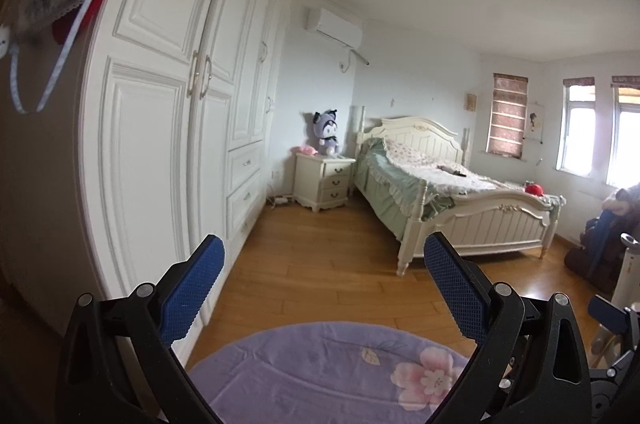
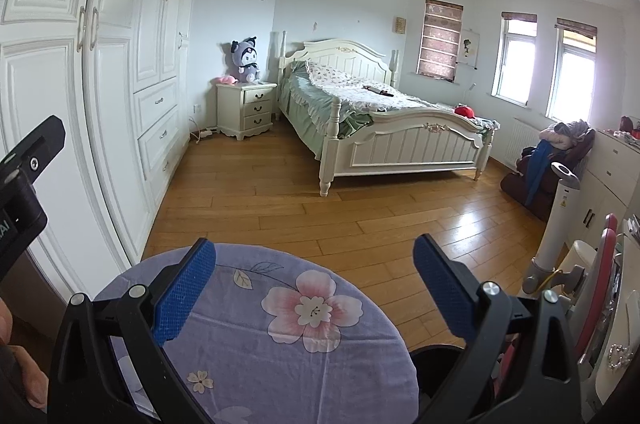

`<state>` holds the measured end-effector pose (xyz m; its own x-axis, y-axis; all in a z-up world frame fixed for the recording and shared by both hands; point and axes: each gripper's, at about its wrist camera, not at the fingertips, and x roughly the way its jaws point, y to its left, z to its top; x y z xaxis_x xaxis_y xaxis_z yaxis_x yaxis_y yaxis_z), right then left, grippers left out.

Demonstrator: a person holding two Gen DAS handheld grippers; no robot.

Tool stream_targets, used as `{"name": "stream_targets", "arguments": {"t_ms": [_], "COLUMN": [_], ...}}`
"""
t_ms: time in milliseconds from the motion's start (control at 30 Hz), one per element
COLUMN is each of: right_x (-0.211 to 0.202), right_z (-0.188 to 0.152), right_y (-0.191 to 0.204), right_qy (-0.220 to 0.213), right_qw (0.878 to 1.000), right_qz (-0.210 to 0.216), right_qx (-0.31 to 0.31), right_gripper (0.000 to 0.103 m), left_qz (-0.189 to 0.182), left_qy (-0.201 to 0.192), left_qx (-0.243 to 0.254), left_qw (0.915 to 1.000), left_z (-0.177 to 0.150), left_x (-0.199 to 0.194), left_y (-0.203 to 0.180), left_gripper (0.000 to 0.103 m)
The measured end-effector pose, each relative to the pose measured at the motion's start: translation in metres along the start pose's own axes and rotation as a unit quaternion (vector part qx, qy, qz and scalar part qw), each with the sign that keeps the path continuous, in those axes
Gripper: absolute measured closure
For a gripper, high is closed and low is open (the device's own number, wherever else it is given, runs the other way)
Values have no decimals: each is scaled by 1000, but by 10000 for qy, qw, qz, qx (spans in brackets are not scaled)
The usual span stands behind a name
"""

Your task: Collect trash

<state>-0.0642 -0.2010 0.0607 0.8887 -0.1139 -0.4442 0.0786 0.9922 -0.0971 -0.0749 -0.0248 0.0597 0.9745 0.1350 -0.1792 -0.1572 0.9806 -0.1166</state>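
Right gripper (image 2: 314, 288) and left gripper (image 1: 323, 286): I log both spread apart, empty, above the lilac flower-print cloth (image 2: 280, 336); no trash identifiable ahead, so weight, stiffness and hold point I cannot yet judge.

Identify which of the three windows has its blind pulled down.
The window nearest the bed; its blind covers the pane, while the other two windows show bright glass.

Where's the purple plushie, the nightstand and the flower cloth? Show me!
Plushie (image 2: 245, 60), right wrist view, on its belly.
Nightstand (image 2: 245, 109), right wrist view, on its middle drawer front.
Flower cloth (image 2: 313, 310), right wrist view, on the big pink blossom's middle.
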Motion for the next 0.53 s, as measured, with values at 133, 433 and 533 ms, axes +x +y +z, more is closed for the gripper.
{"name": "stream_targets", "arguments": {"t_ms": [133, 433, 533], "right_x": [0, 2, 4], "right_z": [0, -1, -2], "right_y": [0, -5, -5], "right_qy": [10, 38, 66], "right_qw": [10000, 10000, 10000], "right_qz": [-2, -2, 7], "right_qx": [-19, 44, 51], "right_gripper": [5, 5, 5], "left_qz": [147, -98, -155], "left_qy": [74, 300, 356], "left_qx": [302, 386, 358], "left_qw": [9994, 9988, 9986], "left_z": [-7, -4, -6], "left_x": [5, 3, 5], "left_y": [-2, -3, -3], "left_gripper": [5, 5, 5]}}
